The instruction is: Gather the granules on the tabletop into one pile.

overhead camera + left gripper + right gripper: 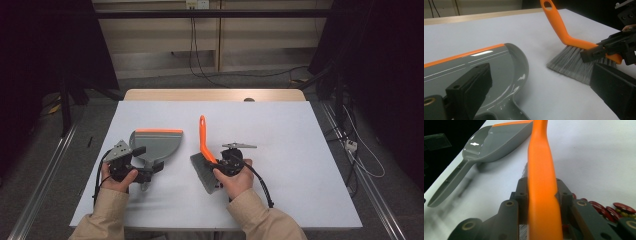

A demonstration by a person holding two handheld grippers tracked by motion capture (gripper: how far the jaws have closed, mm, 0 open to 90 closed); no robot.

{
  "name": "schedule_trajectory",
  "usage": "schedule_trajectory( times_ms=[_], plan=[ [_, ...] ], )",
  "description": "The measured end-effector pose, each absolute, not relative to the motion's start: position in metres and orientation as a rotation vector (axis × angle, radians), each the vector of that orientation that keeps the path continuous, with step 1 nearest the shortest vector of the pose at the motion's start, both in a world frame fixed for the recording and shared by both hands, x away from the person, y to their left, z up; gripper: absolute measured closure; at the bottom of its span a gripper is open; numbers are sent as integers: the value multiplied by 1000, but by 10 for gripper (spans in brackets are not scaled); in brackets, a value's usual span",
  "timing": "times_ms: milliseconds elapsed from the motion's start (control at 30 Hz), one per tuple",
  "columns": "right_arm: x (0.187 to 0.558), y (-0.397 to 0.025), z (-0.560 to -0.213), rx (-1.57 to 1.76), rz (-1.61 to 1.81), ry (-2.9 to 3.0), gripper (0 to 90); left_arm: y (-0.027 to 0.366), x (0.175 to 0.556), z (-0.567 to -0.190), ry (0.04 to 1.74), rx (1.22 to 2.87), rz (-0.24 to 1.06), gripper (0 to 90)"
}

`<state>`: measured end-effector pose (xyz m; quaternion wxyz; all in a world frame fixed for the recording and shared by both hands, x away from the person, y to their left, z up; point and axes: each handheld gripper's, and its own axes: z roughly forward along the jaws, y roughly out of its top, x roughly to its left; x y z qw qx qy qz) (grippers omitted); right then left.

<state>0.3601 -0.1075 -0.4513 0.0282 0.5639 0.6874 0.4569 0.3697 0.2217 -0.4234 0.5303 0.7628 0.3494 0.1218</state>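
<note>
**A:** Where's everything sitting?

**B:** My right gripper [220,167] is pinching the brush [204,150] by its orange back, handle pointing away from me. Red chips [614,210] lie just right of it. The dustpan [156,142] is left of the brush; my left gripper [137,167] sits spread around its handle, not clamped.

**A:** So sweep leftward?

**B:** I'd guess so.

The dustpan [499,67] looks like glossy grey plastic with bright glare on its pan and a smooth orange lip. The brush [564,32] has a smooth, satin orange plastic handle and fine grey bristles. The table [280,130] is matt white. The jaws are dull black plastic.
</note>
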Motion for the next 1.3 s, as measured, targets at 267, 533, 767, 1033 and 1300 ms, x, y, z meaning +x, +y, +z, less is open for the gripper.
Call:
schedule_trajectory(
  times_ms=[267,533,767,1033,1300],
  plan=[
    [357,-116,-450,1754,1395,2105,704,221,369,-423,837,1827,293,39],
    [354,-125,-449,1766,1369,2084,705,221,370,-423,837,1828,296,39],
    [353,-132,-448,1777,1360,2064,704,221,369,-423,838,1824,296,39],
    [350,-135,-448,1781,1353,2047,704,221,369,-423,837,1824,298,39],
    [346,-136,-448,1782,1349,2021,704,221,369,-423,836,1824,297,39]
  ],
)
